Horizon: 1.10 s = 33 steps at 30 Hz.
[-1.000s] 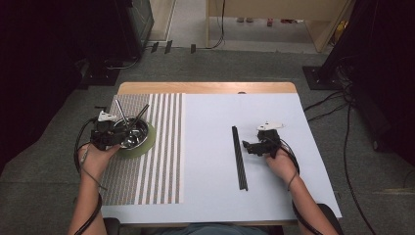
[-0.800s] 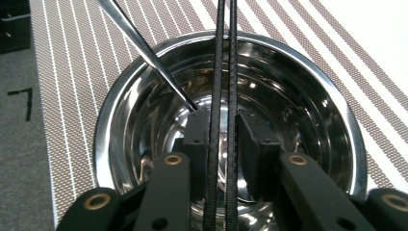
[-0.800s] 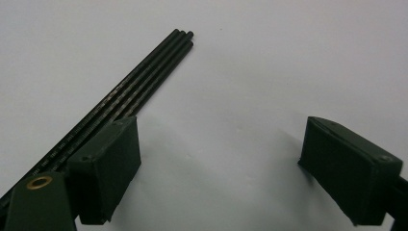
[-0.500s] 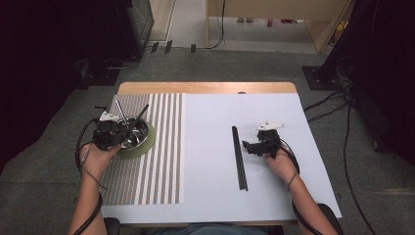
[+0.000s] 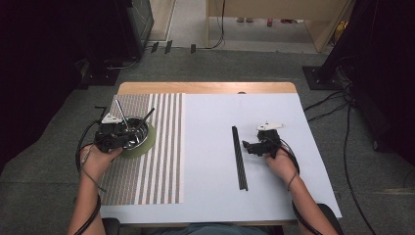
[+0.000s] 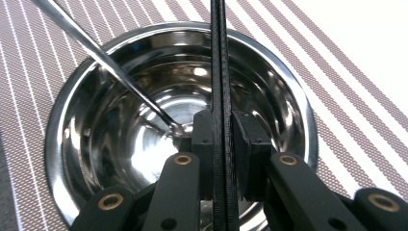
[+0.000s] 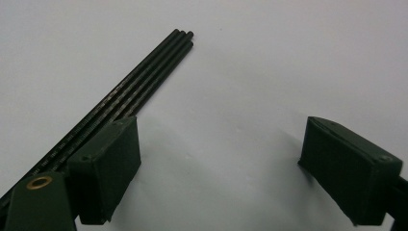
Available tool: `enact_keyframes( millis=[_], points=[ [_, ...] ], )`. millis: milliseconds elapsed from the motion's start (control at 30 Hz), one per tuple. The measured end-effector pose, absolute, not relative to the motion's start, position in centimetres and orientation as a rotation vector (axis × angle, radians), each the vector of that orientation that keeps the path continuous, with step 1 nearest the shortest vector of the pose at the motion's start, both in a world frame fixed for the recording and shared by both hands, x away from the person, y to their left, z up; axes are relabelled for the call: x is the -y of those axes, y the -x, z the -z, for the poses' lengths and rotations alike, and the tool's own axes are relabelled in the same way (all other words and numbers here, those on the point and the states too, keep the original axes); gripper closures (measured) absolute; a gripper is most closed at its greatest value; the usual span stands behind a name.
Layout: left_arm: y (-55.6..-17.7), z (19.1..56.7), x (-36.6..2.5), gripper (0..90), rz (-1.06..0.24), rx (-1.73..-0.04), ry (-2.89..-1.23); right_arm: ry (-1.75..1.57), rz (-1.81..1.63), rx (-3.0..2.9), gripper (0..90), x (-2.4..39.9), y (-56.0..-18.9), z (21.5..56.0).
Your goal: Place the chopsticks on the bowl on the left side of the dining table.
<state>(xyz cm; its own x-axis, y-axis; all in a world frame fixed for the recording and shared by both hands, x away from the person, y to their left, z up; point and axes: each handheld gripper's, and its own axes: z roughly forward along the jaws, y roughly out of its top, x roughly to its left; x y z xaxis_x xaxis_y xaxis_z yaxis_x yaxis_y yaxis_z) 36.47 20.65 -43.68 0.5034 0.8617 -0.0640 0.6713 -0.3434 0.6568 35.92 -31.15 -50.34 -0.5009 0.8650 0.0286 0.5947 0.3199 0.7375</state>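
White covered the counter point(image 5: 205, 147), a striped mat at its left. Over the steel bowl point(image 6: 269, 72) there, the left gripper point(image 6: 222, 139) had just clenched a thin black rod point(image 6: 220, 57): light, stiff, slippery, best pinched mid-length. The right gripper point(image 7: 221, 159) gaped beside more rods point(image 7: 144, 82).

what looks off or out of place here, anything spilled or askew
Nothing spilled or damaged. A silver rod leans askew in the steel bowl, poking past its rim. The left gripper pinches a black stick over it. More black sticks lie neatly by the open right gripper.
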Motion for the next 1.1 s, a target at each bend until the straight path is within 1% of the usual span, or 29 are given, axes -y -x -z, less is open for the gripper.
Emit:
enact_keyframes(
  millis=[333,367,433,667,800,1100],
  points=[
    [-36.0,43.7,-20.4,80.1,-0.374,-1.219,-2.127,-1.299,-1.000,-2.220,13.7,31.2,-35.9,50.3],
    [-36.0,43.7,-20.5,76.5,-0.377,-1.212,-2.114,-1.298,-1.000,-2.220,13.7,31.2,-35.9,50.3],
    [-35.9,43.5,-20.6,72.6,-0.388,-1.207,-2.094,-1.298,-1.000,-2.220,13.7,31.2,-35.9,50.3],
    [-35.1,43.0,-20.9,67.3,-0.433,-1.225,-2.058,-1.298,-1.000,-2.220,13.7,31.2,-35.9,50.3],
    [-34.3,42.6,-21.3,60.0,-0.473,-1.227,-2.036,-1.298,-1.000,-2.220,13.7,31.2,-35.9,50.3],
    [-32.7,42.6,-22.1,47.2,-0.549,-1.226,-2.010,-1.300,-1.002,-2.219,13.7,31.1,-35.9,50.3]
  ],
)
